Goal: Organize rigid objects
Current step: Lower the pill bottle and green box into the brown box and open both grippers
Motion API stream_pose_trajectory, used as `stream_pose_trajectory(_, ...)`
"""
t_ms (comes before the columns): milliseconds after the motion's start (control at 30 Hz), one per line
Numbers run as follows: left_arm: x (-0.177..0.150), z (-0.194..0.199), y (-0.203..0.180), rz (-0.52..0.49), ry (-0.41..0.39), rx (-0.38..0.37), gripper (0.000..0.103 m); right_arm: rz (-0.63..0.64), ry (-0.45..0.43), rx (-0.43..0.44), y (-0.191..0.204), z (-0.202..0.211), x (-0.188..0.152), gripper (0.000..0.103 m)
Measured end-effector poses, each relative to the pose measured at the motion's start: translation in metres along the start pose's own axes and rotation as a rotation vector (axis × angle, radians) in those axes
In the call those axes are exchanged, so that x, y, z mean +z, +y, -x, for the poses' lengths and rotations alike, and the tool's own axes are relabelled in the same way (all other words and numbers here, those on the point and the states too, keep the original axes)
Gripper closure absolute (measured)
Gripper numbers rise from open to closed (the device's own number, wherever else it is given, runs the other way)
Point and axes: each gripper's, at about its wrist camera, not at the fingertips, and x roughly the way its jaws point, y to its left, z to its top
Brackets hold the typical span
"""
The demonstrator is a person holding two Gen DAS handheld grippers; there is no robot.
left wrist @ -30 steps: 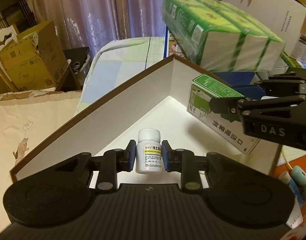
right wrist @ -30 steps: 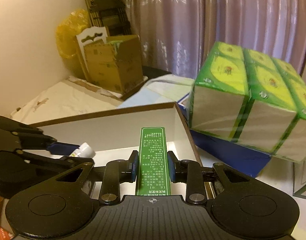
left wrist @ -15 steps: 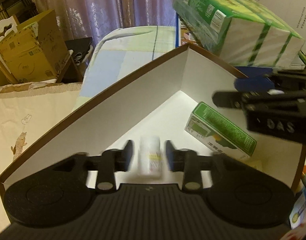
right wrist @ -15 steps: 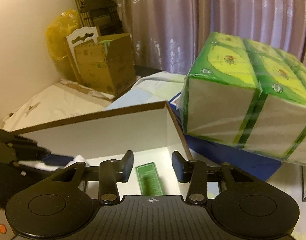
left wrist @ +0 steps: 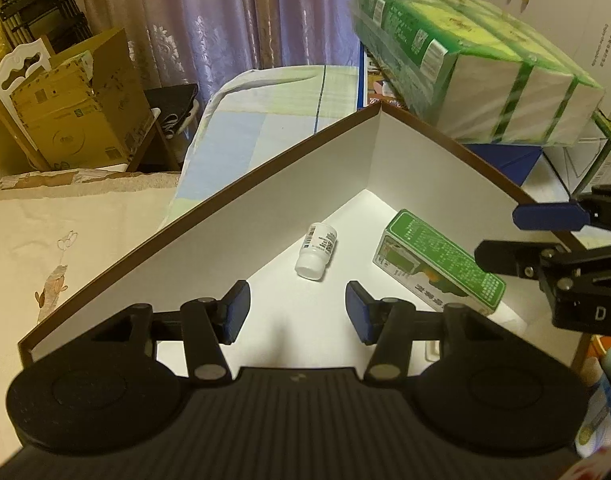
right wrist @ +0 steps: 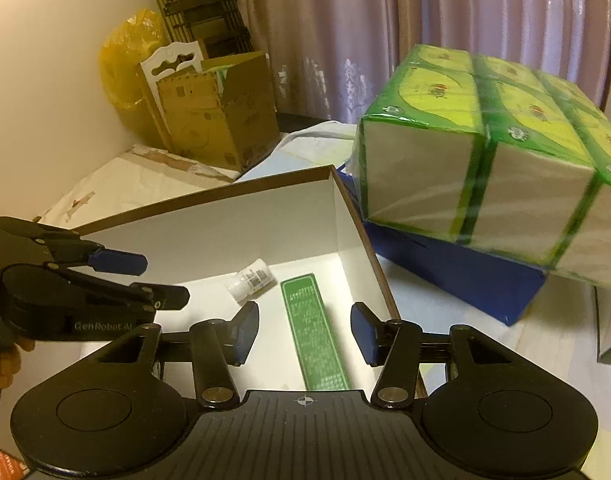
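Both grippers, left (left wrist: 296, 311) and right (right wrist: 304, 332), just been opening, hovering released above box (left wrist: 265, 184); bottle (left wrist: 316, 251) lying toppled beside carton (left wrist: 437, 261) inside box, apparently dropped for sorting.

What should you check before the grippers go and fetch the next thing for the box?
1. Left hand-held gripper let go: ok. Its jaws have just been opening and nothing is between them.
2. Right hand-held gripper let go: ok. Its jaws have also just been opening, and its pads stand clear of the green carton.
3. White pill bottle inside the white box: ok, lying on its side on the floor.
4. Green carton inside the box: ok, lying beside the bottle, apart from it.
5. Room left in the box: ok, bare floor shows.
6. Next thing to fetch: cannot tell.
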Motion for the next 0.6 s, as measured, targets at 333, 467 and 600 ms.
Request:
stream_pose_trajectory(333,-0.022,0.051,-0.001,0.039,-0.047,-0.003,0.054,-0.015,-0.034,0.012,0.009,0.039,-0.015,0.054)
stream_pose_trajectory(467,-0.036,0.079,-0.002,0.060,-0.071,-0.006,0.054,-0.022,-0.057,0.022,0.014,0.058,-0.022,0.054)
stream_pose_trajectory(600,-0.050,0.105,-0.004,0.074,-0.098,0.001,0.054,-0.029,-0.080,0.030,0.019,0.078,-0.029,0.054)
